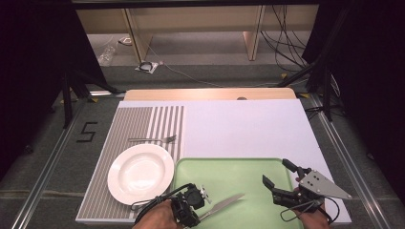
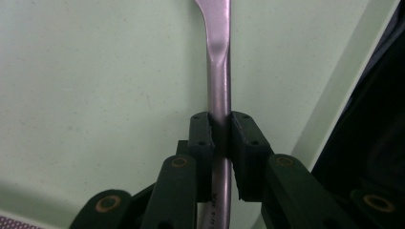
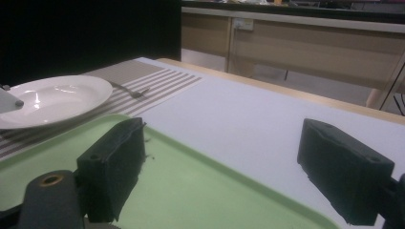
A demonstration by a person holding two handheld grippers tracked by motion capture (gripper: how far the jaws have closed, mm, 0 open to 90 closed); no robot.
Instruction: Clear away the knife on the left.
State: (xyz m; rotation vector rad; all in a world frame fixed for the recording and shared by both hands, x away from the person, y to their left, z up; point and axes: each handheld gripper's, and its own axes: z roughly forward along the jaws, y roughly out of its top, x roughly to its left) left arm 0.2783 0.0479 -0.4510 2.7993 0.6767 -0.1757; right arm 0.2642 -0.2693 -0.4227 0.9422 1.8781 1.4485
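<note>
A steel table knife [image 1: 224, 204] lies over the green tray [image 1: 248, 168], its blade pointing right and away. My left gripper [image 1: 198, 206] at the tray's near left corner is shut on the knife's handle [image 2: 218, 90]; the black pads [image 2: 199, 136] press it from both sides. My right gripper [image 1: 277, 174] hovers over the tray's right edge, jaws wide open with nothing between them. In the right gripper view its gripper [image 3: 239, 167] frames the tray rim [image 3: 200, 152] and white mat beyond.
A white plate [image 1: 140, 172] rests on the striped placemat [image 1: 138, 121] left of the tray, with a fork [image 1: 154, 139] behind it. The plate [image 3: 52, 98] and fork [image 3: 131, 90] also appear far left from the right gripper. Bare white mat [image 1: 248, 129] stretches behind the tray.
</note>
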